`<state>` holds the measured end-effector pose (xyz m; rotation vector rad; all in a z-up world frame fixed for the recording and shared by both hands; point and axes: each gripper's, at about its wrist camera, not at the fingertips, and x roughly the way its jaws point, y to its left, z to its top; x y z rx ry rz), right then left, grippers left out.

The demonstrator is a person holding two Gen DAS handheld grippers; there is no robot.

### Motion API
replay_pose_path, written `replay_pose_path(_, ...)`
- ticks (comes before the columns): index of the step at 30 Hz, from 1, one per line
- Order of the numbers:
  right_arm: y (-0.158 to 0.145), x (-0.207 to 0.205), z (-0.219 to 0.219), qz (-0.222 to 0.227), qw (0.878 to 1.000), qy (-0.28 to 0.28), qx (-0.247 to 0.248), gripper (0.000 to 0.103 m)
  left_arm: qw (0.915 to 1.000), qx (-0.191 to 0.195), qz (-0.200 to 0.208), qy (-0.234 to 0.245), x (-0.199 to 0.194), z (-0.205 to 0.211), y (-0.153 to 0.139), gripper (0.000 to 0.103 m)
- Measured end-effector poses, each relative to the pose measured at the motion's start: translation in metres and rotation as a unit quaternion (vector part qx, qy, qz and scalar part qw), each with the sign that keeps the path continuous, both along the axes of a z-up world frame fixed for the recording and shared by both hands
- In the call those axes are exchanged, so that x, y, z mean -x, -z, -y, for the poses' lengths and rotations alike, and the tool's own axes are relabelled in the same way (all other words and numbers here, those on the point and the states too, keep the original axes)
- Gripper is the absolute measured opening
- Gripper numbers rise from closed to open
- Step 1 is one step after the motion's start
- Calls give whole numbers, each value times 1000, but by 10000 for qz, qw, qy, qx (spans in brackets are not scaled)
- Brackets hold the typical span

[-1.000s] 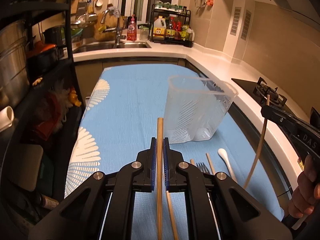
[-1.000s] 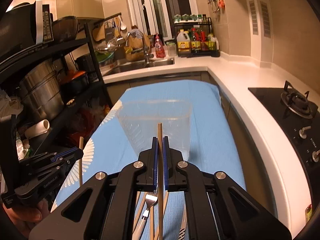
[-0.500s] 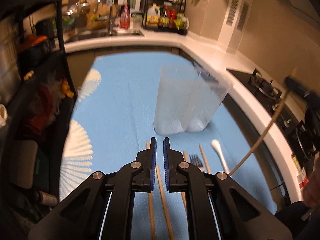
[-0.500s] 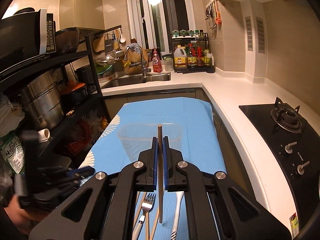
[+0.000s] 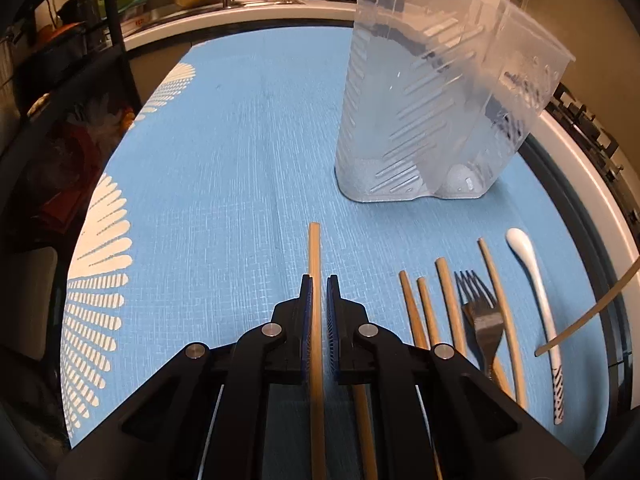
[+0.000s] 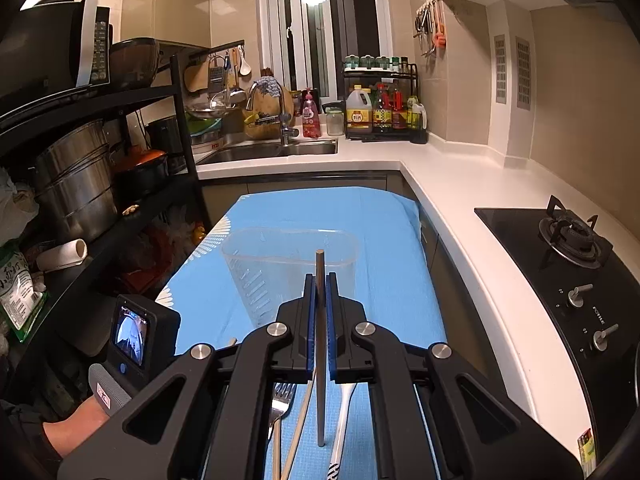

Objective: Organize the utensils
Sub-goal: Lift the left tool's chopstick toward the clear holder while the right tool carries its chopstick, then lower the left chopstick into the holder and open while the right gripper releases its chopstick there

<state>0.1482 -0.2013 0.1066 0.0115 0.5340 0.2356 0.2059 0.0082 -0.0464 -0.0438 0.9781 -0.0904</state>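
Lying on the blue cloth beside 1 clear holder: 1 fork, 1 white spoon, several chopsticks. Both grippers' fingers, left gripper and right gripper, each clench 1 chopstick; the stove reads "FOTILE".

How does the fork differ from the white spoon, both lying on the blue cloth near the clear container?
The fork is dark grey metal with pointed tines; the white spoon is smooth, with a rounded bowl. The spoon's handle end carries black stripes; the fork shows no pattern. The fork lies among wooden chopsticks; the spoon lies apart, further right. Both lie flat on the blue cloth, heads towards the clear container.
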Motion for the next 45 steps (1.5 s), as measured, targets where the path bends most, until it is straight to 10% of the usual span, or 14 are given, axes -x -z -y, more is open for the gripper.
replay_pose_path(10, 0, 1, -3, 59, 9999, 7, 81, 5, 9999, -84, 47, 101, 2, 9, -3, 7)
replay_pose_path(27, -41, 20, 2, 389, 9992, -1, 48, 5, 9908, 464, 1172, 487, 56, 6, -146, 7)
replay_pose_path(45, -94, 8, 6, 681, 9977, 52, -7, 5, 9819, 352, 1751, 626, 68, 14, -215, 7)
